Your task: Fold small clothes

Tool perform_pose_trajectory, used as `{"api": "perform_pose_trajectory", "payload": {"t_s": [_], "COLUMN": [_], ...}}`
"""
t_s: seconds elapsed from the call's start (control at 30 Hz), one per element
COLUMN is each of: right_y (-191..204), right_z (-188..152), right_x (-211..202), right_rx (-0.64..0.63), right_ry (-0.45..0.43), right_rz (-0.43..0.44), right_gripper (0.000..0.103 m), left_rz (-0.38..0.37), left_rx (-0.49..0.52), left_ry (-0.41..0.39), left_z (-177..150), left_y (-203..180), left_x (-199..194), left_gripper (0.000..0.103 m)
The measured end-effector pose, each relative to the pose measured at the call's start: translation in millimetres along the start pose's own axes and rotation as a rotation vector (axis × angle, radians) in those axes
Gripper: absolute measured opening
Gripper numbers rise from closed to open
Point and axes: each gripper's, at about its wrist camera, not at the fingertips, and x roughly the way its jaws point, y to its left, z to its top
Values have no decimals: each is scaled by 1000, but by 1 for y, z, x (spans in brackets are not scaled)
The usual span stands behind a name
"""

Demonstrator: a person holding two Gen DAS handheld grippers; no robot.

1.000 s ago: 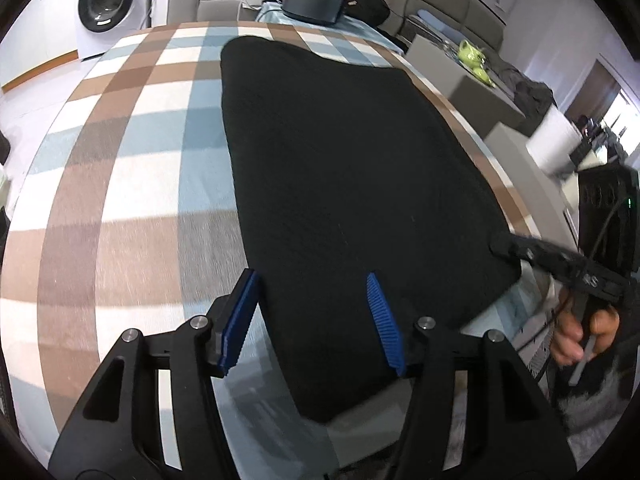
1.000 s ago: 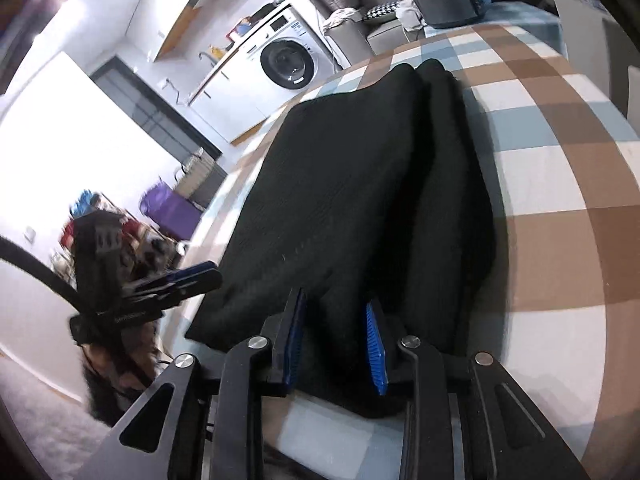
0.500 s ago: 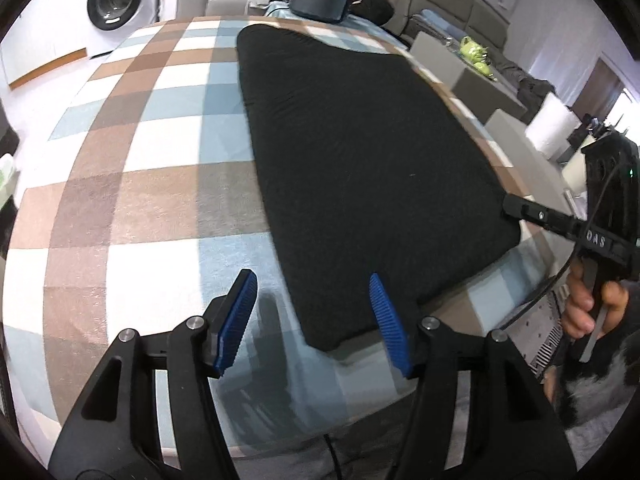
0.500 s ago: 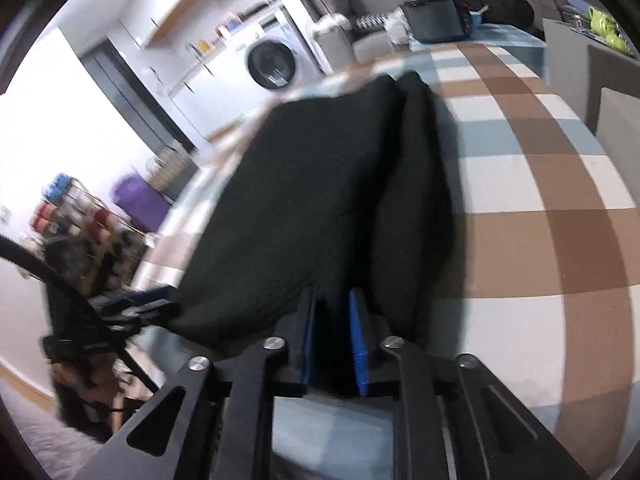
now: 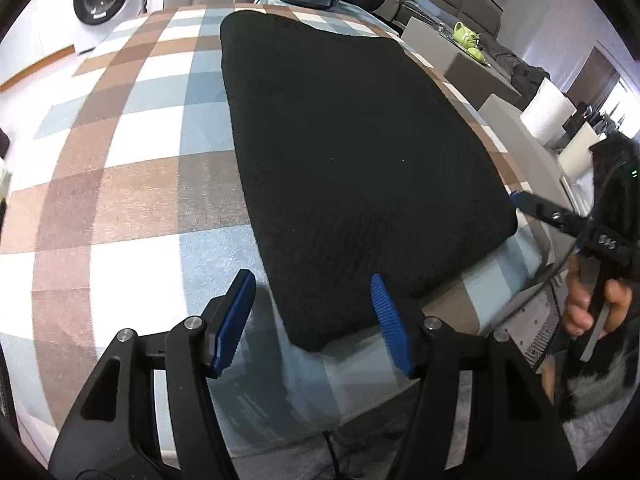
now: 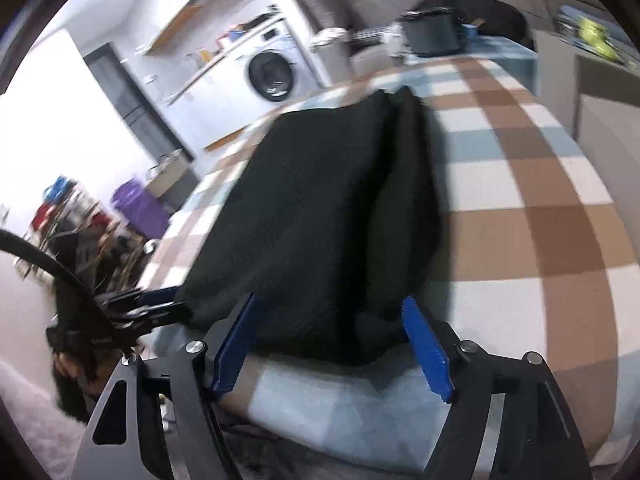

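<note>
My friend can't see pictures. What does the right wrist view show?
A folded black cloth lies on a checked tablecloth, and the right tongs are opening around its near edge without pressing it. The left tongs reach in from the left.

Right wrist view, smeared by motion blur: the cluttered shelving at far left [image 6: 60, 216] and the purple bin-like object [image 6: 138, 210] cannot be identified. The near edge of the folded black knit garment [image 6: 320, 216] hides the checked brown, blue and white cloth [image 6: 540, 200] beneath it. Left wrist view: the black hand-held right gripper [image 5: 520, 200] is partly cut off at the frame's right edge, and the hand [image 5: 592, 300] gripping its handle shows only fingers; the small green objects on the grey unit [image 5: 468, 38] are too small to name
</note>
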Motion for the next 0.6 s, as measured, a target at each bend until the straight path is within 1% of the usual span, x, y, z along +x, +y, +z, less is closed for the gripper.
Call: {"api": "perform_pose_trajectory", "payload": {"t_s": [0.1,0.2,0.3,0.37,0.43,0.53,0.57,0.6], "right_y": [-5,1,3,2,1,-4,-6,-9], "right_z": [-1,-2,-2,-2,0,2,2,2], "right_x": [10,19,22,23,21,12,11,12], "right_rx": [35,10,9,15,18,31,38,52], "right_ry": [17,24,21,23,17,-20,-21,-19], "right_rz": [1,-19,-17,-14,-13,-7,-2,-5], "right_gripper": [75,75,75,74,73,72,71,61], "left_rz": [10,34,63,66,69,65,62,61], "left_rx": [-7,-5,14,15,12,5,5,5], "left_ry": [4,10,6,3,3,3,3,1], "left_z": [6,11,16,18,19,21,22,22], "left_y": [-1,-5,-11,-13,-13,-12,-11,-11], "left_x": [6,11,15,17,18,20,21,21], "left_gripper": [57,57,57,57,57,57,57,57]}}
